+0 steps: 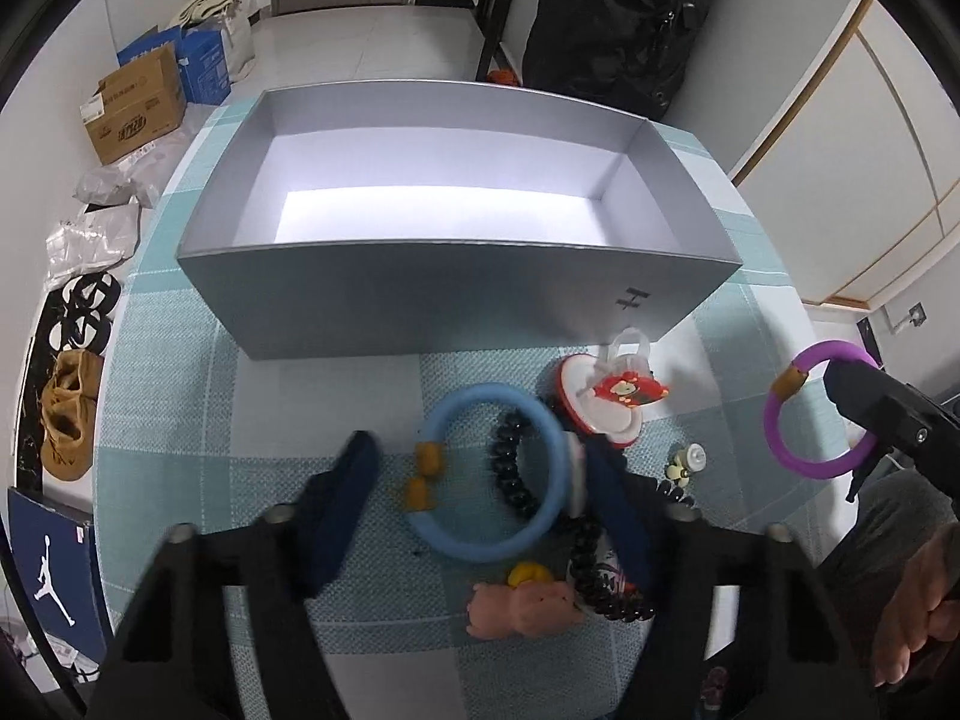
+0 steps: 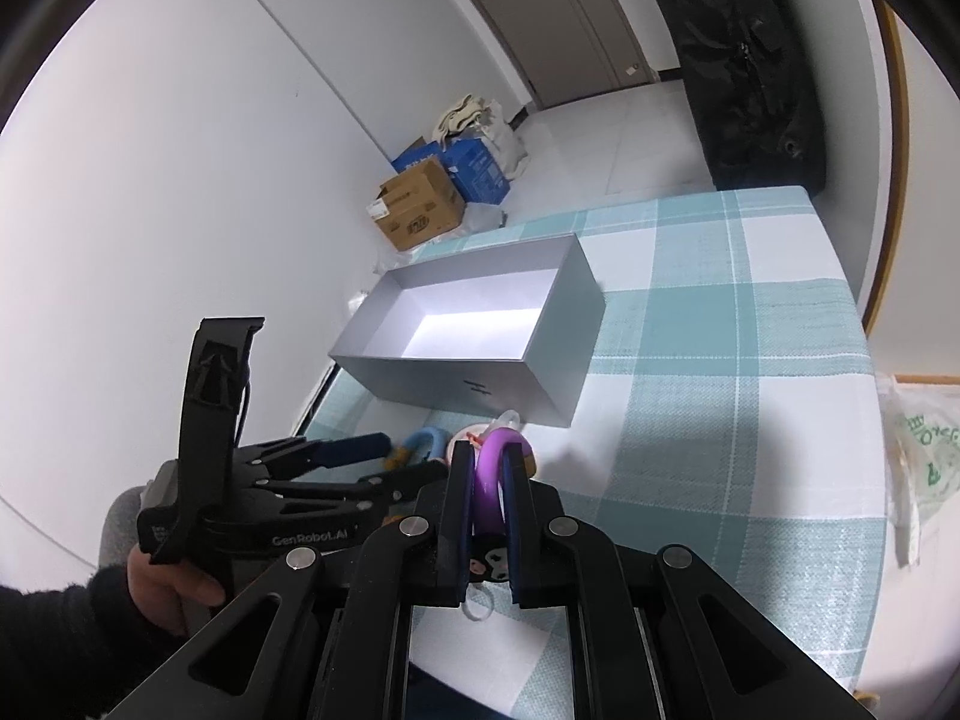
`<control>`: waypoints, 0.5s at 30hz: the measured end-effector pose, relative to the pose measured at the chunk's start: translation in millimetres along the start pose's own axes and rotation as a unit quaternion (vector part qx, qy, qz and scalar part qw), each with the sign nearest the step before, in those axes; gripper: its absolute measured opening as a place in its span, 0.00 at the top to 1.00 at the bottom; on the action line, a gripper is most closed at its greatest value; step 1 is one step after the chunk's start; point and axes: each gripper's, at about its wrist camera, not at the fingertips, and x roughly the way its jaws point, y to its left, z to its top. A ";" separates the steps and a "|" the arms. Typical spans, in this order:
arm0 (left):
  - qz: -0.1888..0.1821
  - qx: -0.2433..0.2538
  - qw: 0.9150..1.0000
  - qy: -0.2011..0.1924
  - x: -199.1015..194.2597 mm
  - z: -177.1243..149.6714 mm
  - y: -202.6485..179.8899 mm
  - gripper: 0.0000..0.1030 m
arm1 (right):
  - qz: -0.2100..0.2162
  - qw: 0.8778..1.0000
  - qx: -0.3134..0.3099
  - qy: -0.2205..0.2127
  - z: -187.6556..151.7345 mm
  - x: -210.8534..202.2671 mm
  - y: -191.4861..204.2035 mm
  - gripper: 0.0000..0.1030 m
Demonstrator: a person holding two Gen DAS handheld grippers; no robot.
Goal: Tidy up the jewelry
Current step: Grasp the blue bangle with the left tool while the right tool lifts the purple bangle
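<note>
Below, in the left wrist view, the left gripper (image 1: 480, 462) is pointing steeply down, its fingers (image 1: 354, 480) straddling the blue ring (image 1: 555, 450) with a gap on the left side, not gripping it. Black beads (image 1: 510, 468), a pink doll (image 1: 522, 606) and a red-and-white toy (image 1: 606, 396) are lying on the checked cloth (image 1: 180, 396) before the empty grey box (image 1: 456, 294). Off right, the purple ring (image 1: 780, 432) is hanging in the right gripper (image 1: 864, 420).

Next, right wrist view: the right gripper (image 2: 487, 474) is clamping the purple ring (image 2: 489, 474) edge-on above the cloth (image 2: 720, 360). A hand (image 2: 162, 585) is holding the left gripper (image 2: 384, 456). Cardboard boxes (image 2: 420, 207) are sitting on the white floor (image 2: 600, 132).
</note>
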 end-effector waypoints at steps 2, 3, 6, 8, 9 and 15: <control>-0.012 -0.007 1.000 0.000 -0.6 -0.5 1.7 0.50 | 0.000 1.000 -0.001 -0.001 0.2 0.0 -0.1 0.92; -0.014 -0.009 1.000 -0.001 -1.0 -0.9 2.5 0.50 | 0.000 1.000 -0.001 -0.002 0.2 0.2 0.1 0.92; -0.017 -0.013 1.000 -0.005 -3.1 -2.0 3.8 0.50 | -0.001 1.000 -0.002 -0.004 0.9 -0.2 0.6 0.92; -0.021 -0.020 1.000 -0.008 -6.7 -2.4 5.7 0.50 | 0.000 1.000 -0.004 -0.007 0.9 -1.8 1.9 0.92; -0.023 -0.023 0.999 -0.011 -8.3 -2.2 5.2 0.50 | 0.001 1.000 -0.004 -0.009 1.5 -2.5 2.3 0.92; -0.045 -0.036 0.997 -0.047 -39.6 -1.6 7.1 0.50 | 0.020 1.000 0.004 -0.024 10.5 -8.9 4.7 0.92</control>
